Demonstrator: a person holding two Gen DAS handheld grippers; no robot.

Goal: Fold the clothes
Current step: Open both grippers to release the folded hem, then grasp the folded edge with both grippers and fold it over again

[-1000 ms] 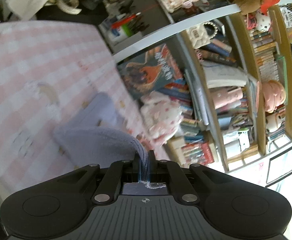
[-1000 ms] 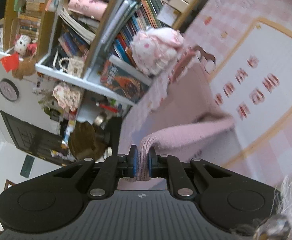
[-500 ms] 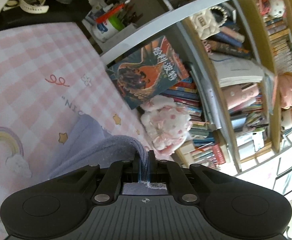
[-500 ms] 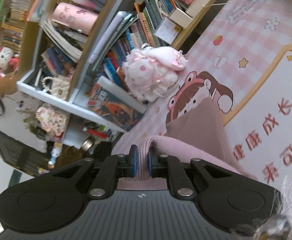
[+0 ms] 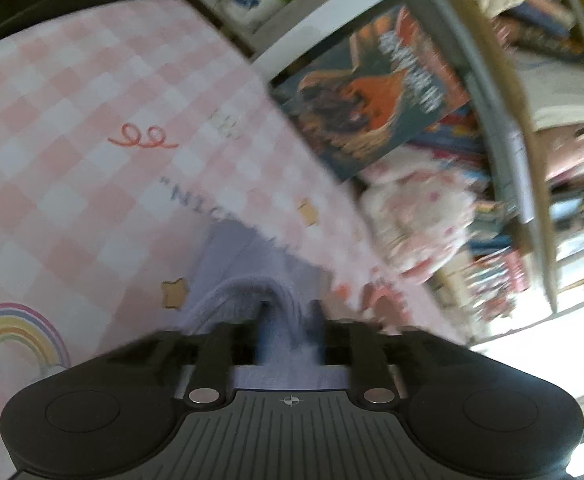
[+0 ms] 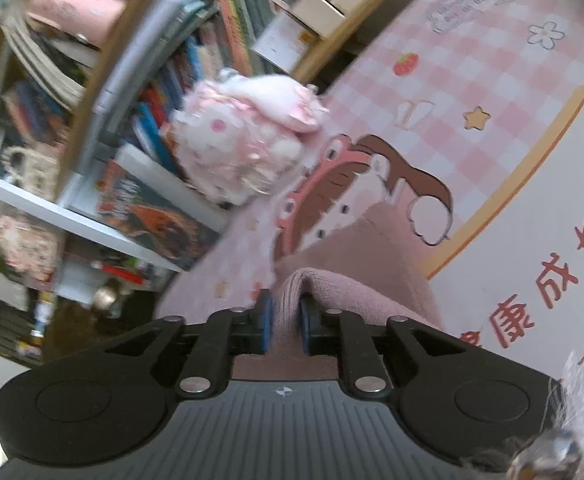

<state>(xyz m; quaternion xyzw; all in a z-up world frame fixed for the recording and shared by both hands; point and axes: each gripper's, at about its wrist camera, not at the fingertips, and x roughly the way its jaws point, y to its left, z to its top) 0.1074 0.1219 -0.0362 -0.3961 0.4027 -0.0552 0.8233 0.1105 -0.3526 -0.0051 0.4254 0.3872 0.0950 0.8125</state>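
Left wrist view, nearest first: the left gripper (image 5: 290, 330) has its fingers (image 5: 262, 330) clenched on a bunched edge of the knit garment (image 5: 248, 264), which looks lavender here and trails forward onto the pink checked mat (image 5: 72, 92). Right wrist view shows the same at close range: the right gripper (image 6: 286, 326) pinches a rolled pink edge of the garment (image 6: 371, 248) between blue-padded fingers (image 6: 264, 324), the cloth draping ahead over the cartoon girl print. Whether both hold one garment is not certain, as the colour differs between views. Beyond the cloth lie mat prints: a rainbow (image 5: 20, 336), a red squiggle, a star. Farther off sit a pink plush toy (image 6: 248, 136), a leaning book (image 5: 375, 84) and crowded shelves.

Judging by the lifted edges, a fold is mid-way. Next, the two held edges likely need carrying forward together, level, then lowering onto the lying cloth before letting go.
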